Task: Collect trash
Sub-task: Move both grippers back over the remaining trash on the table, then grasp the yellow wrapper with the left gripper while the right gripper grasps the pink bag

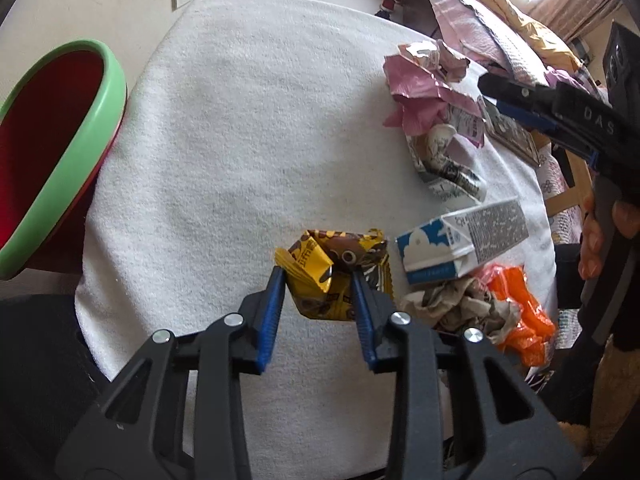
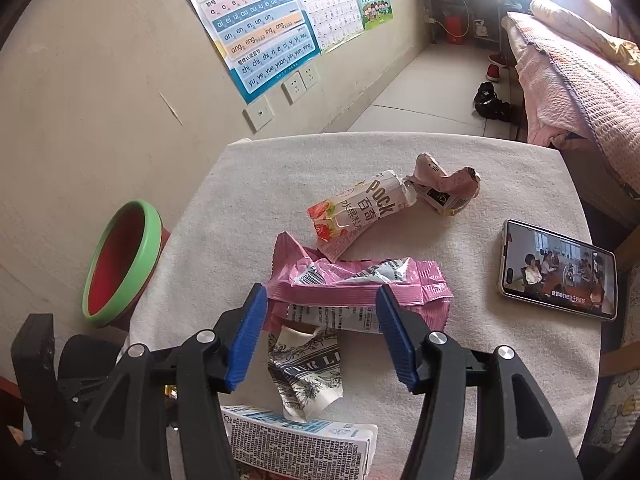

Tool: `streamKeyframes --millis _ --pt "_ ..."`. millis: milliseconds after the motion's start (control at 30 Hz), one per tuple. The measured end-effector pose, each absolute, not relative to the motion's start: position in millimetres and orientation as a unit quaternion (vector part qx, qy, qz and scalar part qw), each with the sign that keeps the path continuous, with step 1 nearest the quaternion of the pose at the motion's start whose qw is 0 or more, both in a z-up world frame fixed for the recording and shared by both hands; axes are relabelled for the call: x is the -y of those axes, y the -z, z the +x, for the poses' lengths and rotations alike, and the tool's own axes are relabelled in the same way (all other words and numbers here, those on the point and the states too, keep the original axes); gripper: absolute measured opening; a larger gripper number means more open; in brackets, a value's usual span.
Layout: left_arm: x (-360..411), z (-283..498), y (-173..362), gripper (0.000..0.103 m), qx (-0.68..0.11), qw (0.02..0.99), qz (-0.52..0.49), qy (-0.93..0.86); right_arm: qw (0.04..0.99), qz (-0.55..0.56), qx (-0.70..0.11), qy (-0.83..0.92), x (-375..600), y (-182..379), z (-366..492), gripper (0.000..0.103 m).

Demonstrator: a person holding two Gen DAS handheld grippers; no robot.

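Counter [image 2: 500,168]: white-towelled, round-cornered, carrying all the litter listed below.

Bin [image 1: 60,152]: red inside, green rim, standing off the counter's left edge; what shows of its inside looks empty, so collection appears barely begun.

Phone [image 2: 558,270]: lit screen, lying at the counter's right side; not trash.

Milk carton [image 1: 460,242]: blue and white, flattened on its side, near the front right.

Pink wrapper [image 2: 360,284]: crumpled, mid-counter, overlapping a printed paper cup [image 2: 306,372].

Pocky packet [image 2: 356,212]: lying behind the pink wrapper, beside a small torn pouch [image 2: 444,188].

Orange bag [image 1: 520,316]: at the front right edge, touching a wad of grey paper [image 1: 460,304].

Yellow snack wrapper [image 1: 332,272]: the item in hand, gripped at the counter's front.

Left gripper [image 1: 318,280]: fingers pinching the yellow snack wrapper from both sides.

Right gripper [image 2: 322,300]: fingers spread wide over the pink wrapper, holding nothing.

Remaining: seemingly every piece; none is visibly binned.
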State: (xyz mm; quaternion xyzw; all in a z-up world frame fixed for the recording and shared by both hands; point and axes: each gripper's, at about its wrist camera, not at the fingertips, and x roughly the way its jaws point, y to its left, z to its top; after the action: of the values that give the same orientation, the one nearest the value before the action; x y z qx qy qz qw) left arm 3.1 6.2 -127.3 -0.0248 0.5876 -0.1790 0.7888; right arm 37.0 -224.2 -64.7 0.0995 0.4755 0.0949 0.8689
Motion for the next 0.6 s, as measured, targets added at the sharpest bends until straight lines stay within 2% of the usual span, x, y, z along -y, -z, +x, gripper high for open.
streamKeyframes --millis 100,333,600 --pt "-12.3 8.7 124.7 0.032 -0.580 0.796 -0.032 0.168 0.866 0.108 -0.482 -0.079 229.2 68.5 38.2 0.062" --pt "-25.8 10.5 136.8 0.032 -0.592 0.789 -0.050 0.154 0.823 0.252 -0.502 -0.087 259.6 84.4 37.1 0.062" --pt "-21.1 10.1 140.5 0.035 -0.591 0.789 -0.046 0.162 0.782 0.334 -0.519 -0.091 271.0 101.3 42.5 0.064"
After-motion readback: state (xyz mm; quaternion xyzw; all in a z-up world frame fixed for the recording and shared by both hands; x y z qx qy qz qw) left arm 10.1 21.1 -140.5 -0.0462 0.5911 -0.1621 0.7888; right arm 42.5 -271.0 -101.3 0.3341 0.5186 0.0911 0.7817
